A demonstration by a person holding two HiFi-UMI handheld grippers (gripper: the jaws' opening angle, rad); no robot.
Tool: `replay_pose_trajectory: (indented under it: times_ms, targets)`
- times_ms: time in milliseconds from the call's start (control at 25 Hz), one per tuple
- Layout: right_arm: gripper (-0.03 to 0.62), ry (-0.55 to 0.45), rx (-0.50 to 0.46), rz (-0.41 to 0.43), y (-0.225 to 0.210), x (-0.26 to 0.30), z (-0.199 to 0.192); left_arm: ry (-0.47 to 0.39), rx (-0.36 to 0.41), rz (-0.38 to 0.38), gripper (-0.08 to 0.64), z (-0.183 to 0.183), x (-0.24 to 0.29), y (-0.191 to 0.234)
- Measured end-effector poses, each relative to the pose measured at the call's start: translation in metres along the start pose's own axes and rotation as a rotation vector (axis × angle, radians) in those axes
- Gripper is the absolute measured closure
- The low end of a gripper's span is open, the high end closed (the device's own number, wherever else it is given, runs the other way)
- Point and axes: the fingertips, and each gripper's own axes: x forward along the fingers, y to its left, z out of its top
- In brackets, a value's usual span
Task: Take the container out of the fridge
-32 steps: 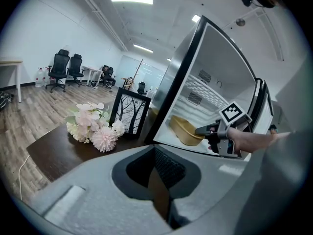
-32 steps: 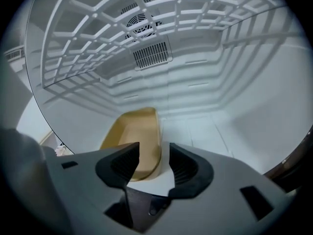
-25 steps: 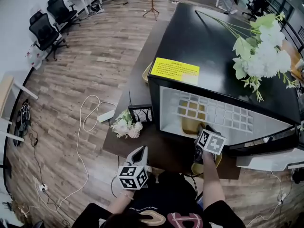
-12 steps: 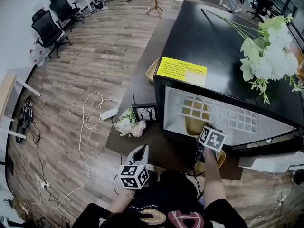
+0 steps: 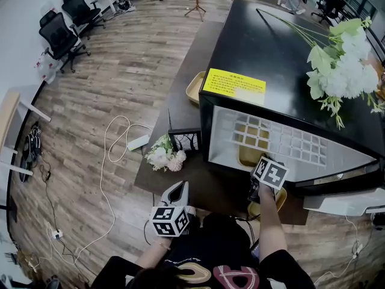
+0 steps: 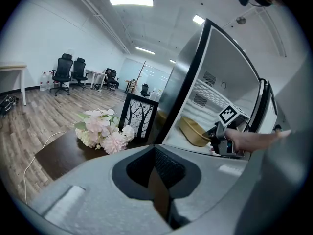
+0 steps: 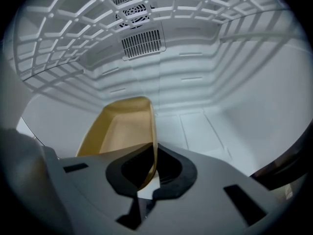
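Head view: right gripper [image 5: 262, 180] reaches into the open black box-shaped fridge [image 5: 283, 59]; left gripper [image 5: 176, 195] well apart, over the dark wooden worktop [image 5: 180, 113].
Left gripper view: fingers together, empty.
Right gripper view: fingers have just been closing and now pinch the near rim of the tan oblong shallow container [image 7: 124, 126]; long axis runs away from the fingers.
Room: white wire shelf [image 7: 73, 28] overhead; I judge a low, straight pull-back.

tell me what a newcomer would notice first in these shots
The open black fridge dominates, standing on a dark table with a yellow label and white flowers on top. Inside it lies a tan container, and the jaws of the right gripper have just been closing on its rim.
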Motion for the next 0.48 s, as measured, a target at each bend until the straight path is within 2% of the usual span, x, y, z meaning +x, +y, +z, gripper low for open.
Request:
replay_pose_trajectory:
  times_ms: [480]
  targets:
    - [0.58, -0.048, 0.015, -0.025, 0.004, -0.032, 0.001, -0.006, -0.002, -0.039, 0.552, 0.001, 0.0, -0.001]
